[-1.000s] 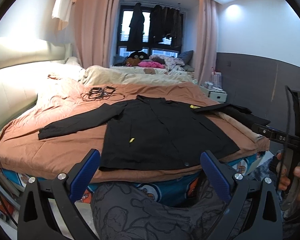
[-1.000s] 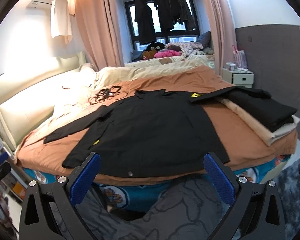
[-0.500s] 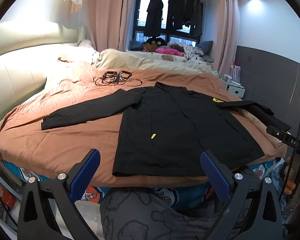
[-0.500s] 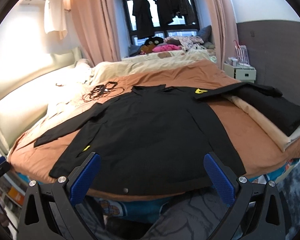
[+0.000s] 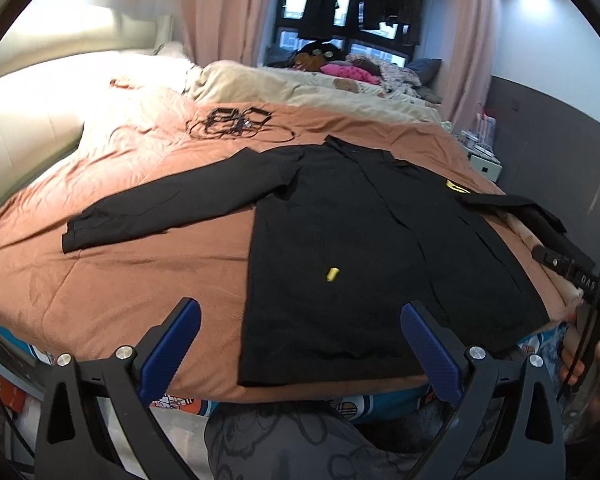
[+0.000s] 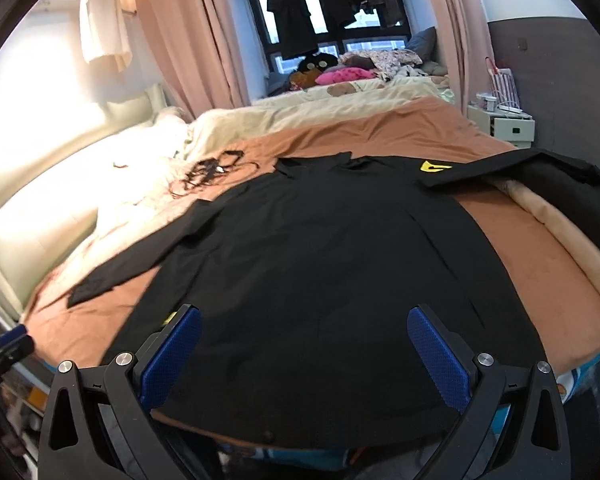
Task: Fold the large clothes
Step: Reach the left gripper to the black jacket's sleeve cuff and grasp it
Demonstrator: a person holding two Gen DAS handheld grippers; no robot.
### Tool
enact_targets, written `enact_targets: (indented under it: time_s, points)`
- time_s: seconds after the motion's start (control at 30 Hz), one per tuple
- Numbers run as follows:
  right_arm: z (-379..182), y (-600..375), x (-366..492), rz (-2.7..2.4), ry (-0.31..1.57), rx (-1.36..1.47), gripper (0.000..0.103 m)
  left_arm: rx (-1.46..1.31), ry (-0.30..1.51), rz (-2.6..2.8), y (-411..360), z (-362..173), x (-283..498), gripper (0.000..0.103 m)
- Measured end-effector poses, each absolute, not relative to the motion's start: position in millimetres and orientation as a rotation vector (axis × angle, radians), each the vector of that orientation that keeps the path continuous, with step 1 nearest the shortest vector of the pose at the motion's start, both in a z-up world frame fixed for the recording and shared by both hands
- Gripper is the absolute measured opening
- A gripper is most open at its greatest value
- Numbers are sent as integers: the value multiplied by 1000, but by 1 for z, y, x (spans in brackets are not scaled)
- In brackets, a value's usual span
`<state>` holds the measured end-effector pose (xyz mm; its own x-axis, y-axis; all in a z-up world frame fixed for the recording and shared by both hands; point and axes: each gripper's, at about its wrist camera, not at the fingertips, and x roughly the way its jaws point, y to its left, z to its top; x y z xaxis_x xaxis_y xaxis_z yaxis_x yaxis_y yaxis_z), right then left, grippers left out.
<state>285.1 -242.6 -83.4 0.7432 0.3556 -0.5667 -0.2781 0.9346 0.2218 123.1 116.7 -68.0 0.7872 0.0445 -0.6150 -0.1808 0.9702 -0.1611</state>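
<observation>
Evidently nothing was folded: the long-sleeved black jacket (image 5: 360,248) lay flat, left gripper (image 5: 300,344) and right gripper (image 6: 304,352) agape, empty.

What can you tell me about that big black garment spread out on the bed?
The black jacket lies flat and unfolded on the brown bedspread, collar away from the camera, hem at the near edge. One long sleeve stretches straight out sideways. It looks like thin matte fabric, with a small yellow tag and a yellow shoulder patch. Neither gripper touches it.

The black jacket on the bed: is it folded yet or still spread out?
Spread out. The black jacket lies flat on the brown bedcover, one sleeve stretched sideways; no fold shows.
</observation>
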Motion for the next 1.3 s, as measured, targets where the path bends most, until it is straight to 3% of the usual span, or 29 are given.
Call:
enact_targets:
  time_s: [0.3,0.43,0.57,0.83,0.9,1.17,1.3]
  points:
    - [-99,-214,334,354,734,112,103,-310,677,237,188,-85,158,98]
    - [-104,-201,354,367,747,108,103,-351,703,286,227,-94,171,88]
    - [-103,-185,369,400,752,101,103,-399,712,350,269,-100,179,87]
    - [-108,-158,402,435,774,74,91,-540,732,495,355,-127,187,80]
    - [-111,-152,409,449,781,76,90,-582,741,522,375,-136,189,75]
    - [-129,-137,422,460,820,69,89,-755,761,575,423,-167,202,73]
    - [-137,-131,429,457,850,58,78,-925,770,555,441,-189,214,67]
